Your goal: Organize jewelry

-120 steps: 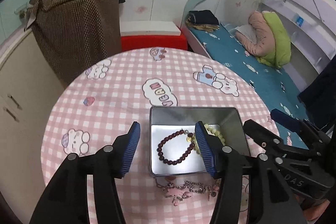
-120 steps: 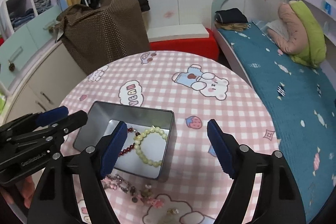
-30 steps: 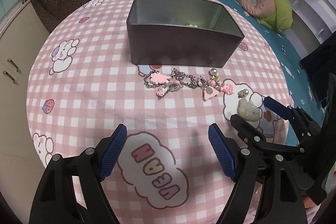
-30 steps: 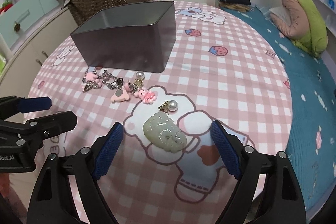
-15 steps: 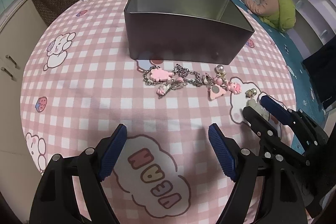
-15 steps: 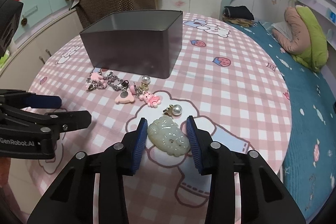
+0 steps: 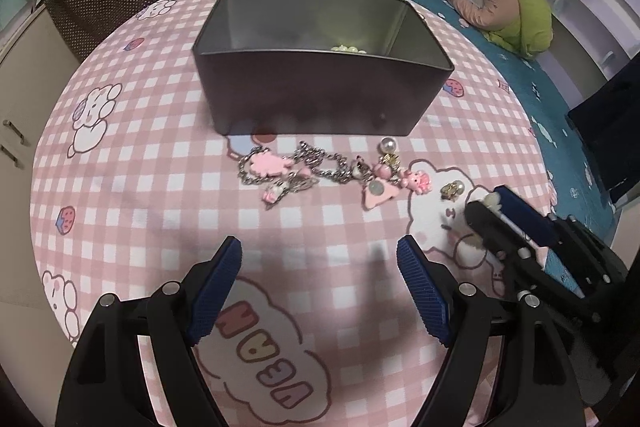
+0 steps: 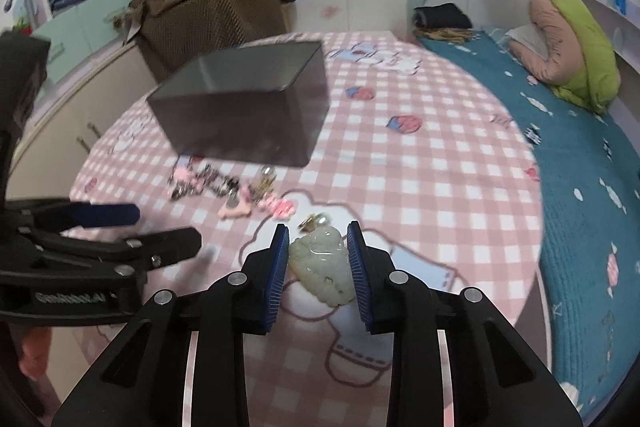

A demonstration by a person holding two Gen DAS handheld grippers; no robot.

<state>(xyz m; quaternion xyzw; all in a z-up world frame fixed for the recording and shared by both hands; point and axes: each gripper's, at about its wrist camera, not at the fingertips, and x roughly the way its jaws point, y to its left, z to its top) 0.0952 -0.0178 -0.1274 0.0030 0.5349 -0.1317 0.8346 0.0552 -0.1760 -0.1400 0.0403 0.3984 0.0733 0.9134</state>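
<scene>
Jade-green pendant, half a second ago loose between wider pads, is now clamped by the right gripper near the worktop's front-right edge, ready for the tin box, while the left gripper gapes empty.

We get two fisheye wrist views, both low over the pink checked table, facing the far wall. Left view looks down steeper; right view sits flatter, from the right. Both share the metal tin and each other's gripper.
</scene>
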